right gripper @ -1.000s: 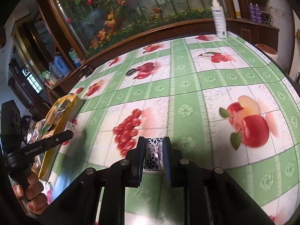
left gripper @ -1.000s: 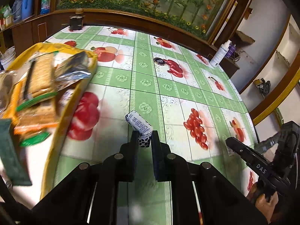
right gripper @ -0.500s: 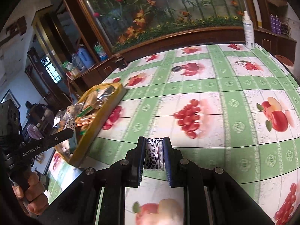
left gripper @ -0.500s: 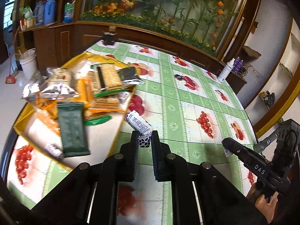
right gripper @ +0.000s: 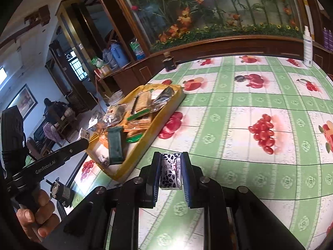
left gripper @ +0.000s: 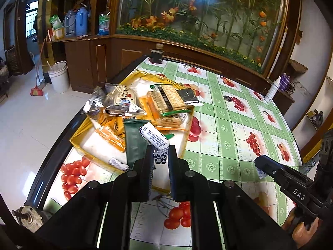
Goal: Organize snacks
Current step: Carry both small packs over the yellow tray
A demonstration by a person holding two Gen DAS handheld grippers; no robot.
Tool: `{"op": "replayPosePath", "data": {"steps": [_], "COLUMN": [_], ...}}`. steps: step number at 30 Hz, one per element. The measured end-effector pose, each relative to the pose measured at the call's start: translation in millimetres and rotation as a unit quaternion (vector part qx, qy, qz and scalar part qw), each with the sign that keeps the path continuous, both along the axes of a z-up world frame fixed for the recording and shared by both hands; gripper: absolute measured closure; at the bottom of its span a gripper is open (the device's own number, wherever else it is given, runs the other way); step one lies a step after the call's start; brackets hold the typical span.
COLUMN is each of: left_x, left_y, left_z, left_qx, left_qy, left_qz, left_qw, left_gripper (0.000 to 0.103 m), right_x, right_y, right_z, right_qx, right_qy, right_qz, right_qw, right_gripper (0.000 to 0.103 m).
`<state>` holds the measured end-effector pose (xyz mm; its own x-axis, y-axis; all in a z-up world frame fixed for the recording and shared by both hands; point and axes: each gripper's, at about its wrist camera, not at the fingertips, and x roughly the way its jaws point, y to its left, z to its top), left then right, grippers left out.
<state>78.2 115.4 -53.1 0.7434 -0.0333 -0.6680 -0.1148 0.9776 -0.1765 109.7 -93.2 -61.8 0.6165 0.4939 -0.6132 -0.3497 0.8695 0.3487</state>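
My left gripper (left gripper: 160, 158) is shut on a small white-and-blue wrapped candy (left gripper: 155, 137), held above the near end of the yellow tray (left gripper: 78, 143). The tray holds several snack packs: cracker packs (left gripper: 166, 100), orange packets (left gripper: 112, 133), a dark green bar (left gripper: 134, 143) and a small white candy (left gripper: 118, 163). My right gripper (right gripper: 170, 170) is shut on another white-and-blue candy (right gripper: 169, 171), held above the tablecloth just right of the tray (right gripper: 162, 118). The left gripper also shows in the right wrist view (right gripper: 83, 139), and the right gripper in the left wrist view (left gripper: 260, 166).
The table (left gripper: 224, 145) has a green-and-white fruit-print cloth. A dark jar (left gripper: 157, 56) stands at its far corner and a white spray bottle (left gripper: 272, 90) at the far right edge. The table's left edge drops to the floor, with a bucket (left gripper: 59, 78) below.
Both grippers have risen and pulled back toward the left, each with its candy. The left one now hangs over the tray's near end; the tray has come closer in the right view.
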Motion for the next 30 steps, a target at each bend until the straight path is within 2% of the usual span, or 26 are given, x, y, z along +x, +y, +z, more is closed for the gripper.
{"op": "replayPosePath", "data": {"steps": [15, 30], "left_x": [-6.8, -6.0], "left_y": [21.7, 36.5], "left_z": [-2.8, -10.5], "left_qx": [-0.001, -0.001], "left_qy": [-0.002, 0.005], "left_qz": [0.024, 0.039], "left_qw": [0.9997, 0.9992], "left_gripper": [0.092, 0.092], "right_x": [0.2, 4.0], "right_y": [46.1, 71.0], "right_z": [3.9, -2.0], "right_qx": [-0.009, -0.008], "right_qy": [0.002, 0.009], "right_qz": [0.039, 0.054], "right_qw": [0.999, 0.998], "right_gripper": [0.084, 0.084]}}
